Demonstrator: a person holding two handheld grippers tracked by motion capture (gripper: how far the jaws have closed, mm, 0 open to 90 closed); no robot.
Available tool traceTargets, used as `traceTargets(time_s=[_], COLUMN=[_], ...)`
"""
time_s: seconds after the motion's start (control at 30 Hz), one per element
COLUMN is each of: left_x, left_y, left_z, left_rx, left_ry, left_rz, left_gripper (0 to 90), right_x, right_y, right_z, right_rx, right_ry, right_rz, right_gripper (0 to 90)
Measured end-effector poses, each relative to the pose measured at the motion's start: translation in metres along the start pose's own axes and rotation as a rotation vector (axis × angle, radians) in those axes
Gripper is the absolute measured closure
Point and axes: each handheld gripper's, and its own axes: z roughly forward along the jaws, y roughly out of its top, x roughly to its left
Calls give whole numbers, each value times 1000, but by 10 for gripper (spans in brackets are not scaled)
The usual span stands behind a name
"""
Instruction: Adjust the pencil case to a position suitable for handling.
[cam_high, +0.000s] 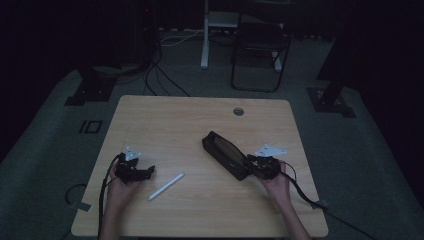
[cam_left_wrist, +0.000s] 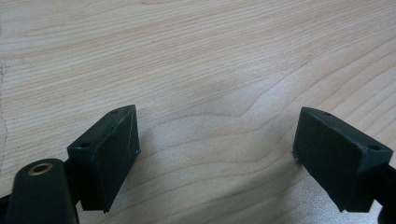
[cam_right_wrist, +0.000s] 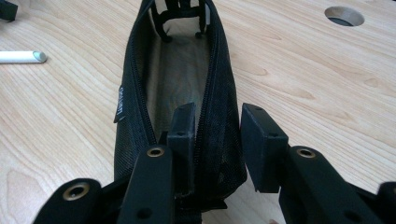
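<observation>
On the light wooden bench (cam_high: 200, 120) we count one black mesh zip pouch (cam_high: 225, 154) and one white pen (cam_high: 166, 186) left of it. Our right claw (cam_right_wrist: 217, 140) straddles the pouch's near wall without pinching it; our left claw (cam_left_wrist: 215, 144) is spread, empty.

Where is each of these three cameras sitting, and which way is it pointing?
High view: above the near side of the table, looking forward and down; both forearms and hands enter from the bottom, with the left gripper and right gripper.
Left gripper view: rides on the left gripper, looking along its wide-apart fingers at bare wood.
Right gripper view: rides on the right gripper, looking along the open black pencil case; one finger sits inside it.
Shared: the high and right gripper views both show the case and the white pen.
</observation>
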Motion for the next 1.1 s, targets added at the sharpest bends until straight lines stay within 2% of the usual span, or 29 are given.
traceTargets(time_s=[0.2, 0.3, 0.53, 0.8, 0.9, 1.1], left_x=[-1, -5, -9, -12, -14, -18], left_y=[1, 2, 4, 5, 4, 4], left_z=[-1, -2, -1, -3, -4, -6], left_rx=[6, 6, 16, 28, 31, 36], left_ry=[2, -13, -18, -16, -20, -31], left_rz=[0, 16, 20, 19, 18, 30], left_gripper=[158, 241, 256, 258, 296, 328], right_x=[3, 3, 3, 0, 0, 0], right_y=[8, 11, 17, 18, 18, 18], right_z=[8, 13, 20, 20, 21, 25], right_rx=[-2, 8, 13, 7, 4, 11], right_ry=[16, 14, 30, 38, 43, 78], right_rz=[-20, -33, -42, -37, -29, -22], right_gripper=[663, 662, 662, 612, 583, 634])
